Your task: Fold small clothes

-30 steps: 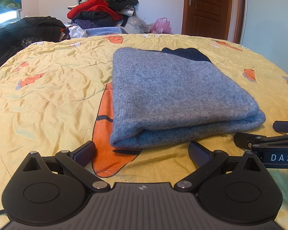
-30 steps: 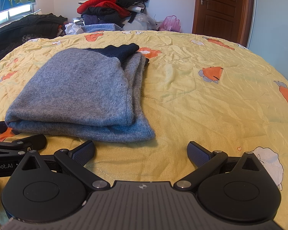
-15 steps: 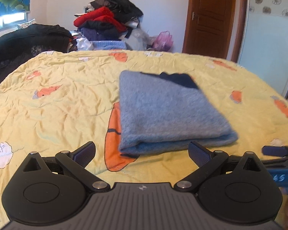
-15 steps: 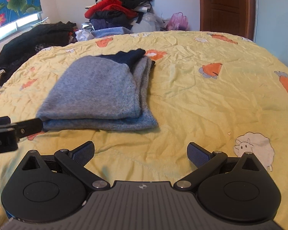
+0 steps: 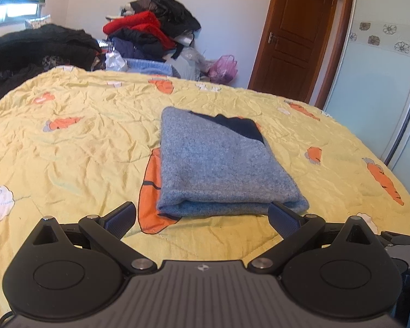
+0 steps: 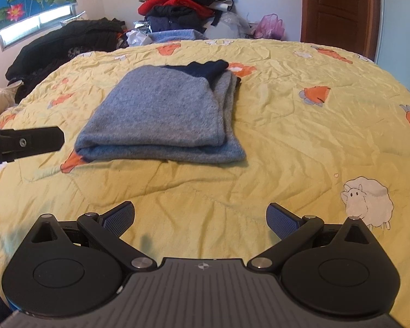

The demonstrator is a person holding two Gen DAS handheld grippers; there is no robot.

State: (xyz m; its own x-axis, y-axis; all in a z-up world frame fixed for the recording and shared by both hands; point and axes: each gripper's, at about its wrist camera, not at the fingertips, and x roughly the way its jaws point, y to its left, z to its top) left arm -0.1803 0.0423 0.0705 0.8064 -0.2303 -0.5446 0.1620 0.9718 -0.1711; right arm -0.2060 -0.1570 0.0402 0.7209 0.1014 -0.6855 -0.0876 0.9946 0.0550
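Note:
A grey knit sweater (image 5: 218, 169) with a dark blue collar lies folded into a flat rectangle on the yellow bedspread (image 5: 68, 147). It also shows in the right wrist view (image 6: 161, 117). My left gripper (image 5: 202, 218) is open and empty, raised just in front of the sweater's near edge. My right gripper (image 6: 201, 217) is open and empty, farther back from the sweater over bare bedspread (image 6: 300, 142). The left gripper's finger (image 6: 30, 142) shows at the left edge of the right wrist view.
A pile of red, black and blue clothes (image 5: 153, 32) is heaped behind the bed against the wall. Black garments (image 5: 38, 49) lie at the far left. A brown door (image 5: 298, 32) stands at the back right, beside a pale wardrobe panel (image 5: 374, 82).
Both grippers have pulled back and risen away from the folded sweater, so it looks smaller and farther. Both stay open. The sweater has not moved.

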